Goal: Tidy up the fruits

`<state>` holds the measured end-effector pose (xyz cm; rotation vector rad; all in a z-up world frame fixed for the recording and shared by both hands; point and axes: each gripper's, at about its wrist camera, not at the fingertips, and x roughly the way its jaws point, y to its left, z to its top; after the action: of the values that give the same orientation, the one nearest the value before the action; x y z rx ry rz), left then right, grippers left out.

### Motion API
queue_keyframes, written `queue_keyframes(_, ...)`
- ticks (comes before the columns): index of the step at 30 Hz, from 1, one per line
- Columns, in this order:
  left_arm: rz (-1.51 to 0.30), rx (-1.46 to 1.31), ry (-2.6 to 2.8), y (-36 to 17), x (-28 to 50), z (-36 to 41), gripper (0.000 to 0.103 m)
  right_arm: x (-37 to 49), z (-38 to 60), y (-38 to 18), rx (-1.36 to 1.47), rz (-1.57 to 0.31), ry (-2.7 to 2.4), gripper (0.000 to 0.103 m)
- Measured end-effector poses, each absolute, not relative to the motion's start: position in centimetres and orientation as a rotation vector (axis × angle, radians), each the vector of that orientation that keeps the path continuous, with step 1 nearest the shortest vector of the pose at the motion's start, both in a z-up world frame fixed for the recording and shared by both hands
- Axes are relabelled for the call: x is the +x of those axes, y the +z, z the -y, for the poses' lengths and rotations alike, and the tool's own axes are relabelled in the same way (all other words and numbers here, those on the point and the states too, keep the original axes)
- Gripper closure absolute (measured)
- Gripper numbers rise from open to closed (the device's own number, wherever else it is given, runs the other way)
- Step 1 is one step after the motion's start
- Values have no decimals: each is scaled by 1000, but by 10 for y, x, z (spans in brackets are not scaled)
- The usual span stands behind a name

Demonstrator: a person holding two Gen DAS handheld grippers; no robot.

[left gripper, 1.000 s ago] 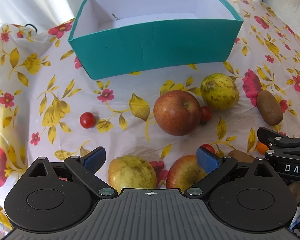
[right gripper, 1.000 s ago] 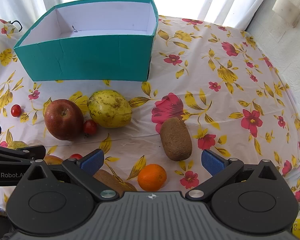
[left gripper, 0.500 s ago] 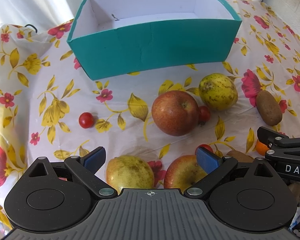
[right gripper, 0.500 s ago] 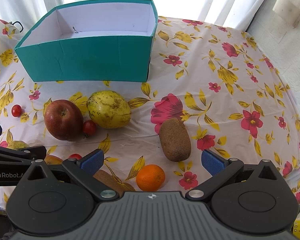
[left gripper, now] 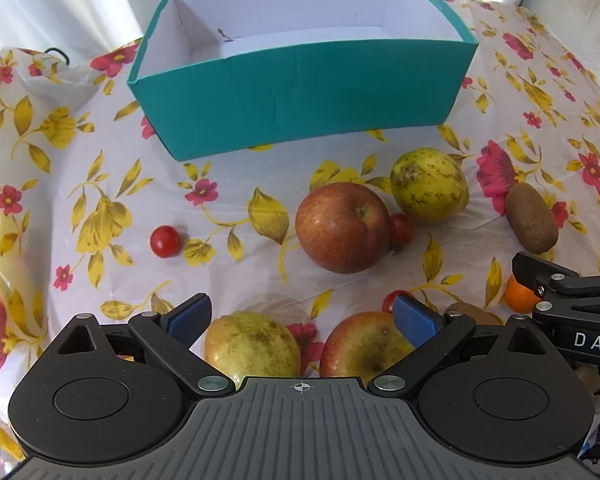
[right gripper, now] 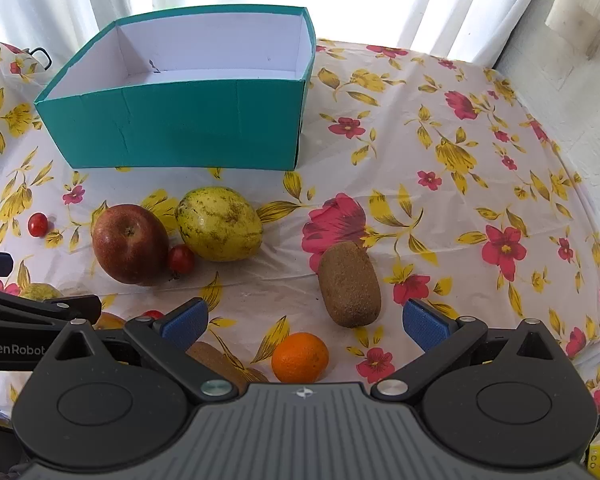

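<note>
Both your jaws stand wide, holding nothing, low over the fruit at the near edge of the tabletop.

Your left gripper (left gripper: 302, 316) hangs over a yellow-green fruit (left gripper: 252, 346) and a pale apple (left gripper: 366, 348); your right gripper (right gripper: 304, 320) frames the orange (right gripper: 300, 357), with one kiwi (right gripper: 349, 284) just beyond. Farther in, the red apple (left gripper: 342, 227) touches a cherry tomato (left gripper: 401, 229) beside a second yellow-green fruit (left gripper: 429, 185); another tomato (left gripper: 165, 241) lies apart, leftward. Toward the far edge stands the teal box (left gripper: 300, 96).

Fruits (left gripper: 342, 227) lie scattered before the empty teal box (left gripper: 300, 96).
</note>
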<state>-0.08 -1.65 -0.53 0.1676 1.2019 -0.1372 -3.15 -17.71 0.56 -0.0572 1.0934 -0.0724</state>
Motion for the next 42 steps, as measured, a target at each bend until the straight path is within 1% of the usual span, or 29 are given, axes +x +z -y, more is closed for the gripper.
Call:
queue_keyframes(9,-1175,150,-165,-3,-2,15,3,-32,179,5,-44,-1088,-59,0)
queue_keyframes(12,-1091,112,-213,4,-8,9,3,-34,183,7,-31,-1062,-33,0)
queue_keyframes(15,-952,35,-240,11,-21,-6,3,-42,189,13,-16,-964,28,0)
queue_keyframes(18,-816,-15,-249,11,-36,-22,3,-59,195,22,-11,-784,81,0)
queue_keyframes(21,-826,-52,-221,4,-41,-37,3,-80,202,29,-19,-572,149,0)
queue_keyframes(23,-834,-25,-161,-1,-46,-42,3,-85,200,29,-62,-521,198,0)
queue_keyframes(27,-838,-13,-172,-11,-59,-57,4,-86,200,22,-64,-538,193,0)
queue_keyframes(31,-899,-16,-170,-26,-61,-65,5,-82,204,11,-13,-579,178,0)
queue_keyframes(33,-925,-16,-171,-32,-60,-68,9,-81,205,9,5,-593,181,0)
queue_keyframes(34,-941,-14,-170,-37,-59,-69,13,-79,205,7,7,-603,182,0)
queue_keyframes(36,-967,-22,-188,-42,-58,-69,14,-78,204,4,10,-622,185,0)
queue_keyframes(39,-985,-16,-219,-48,-55,-66,18,-76,203,1,11,-638,183,0)
queue_keyframes(42,-1011,-24,-254,-56,-48,-63,28,-74,205,1,14,-652,177,0)
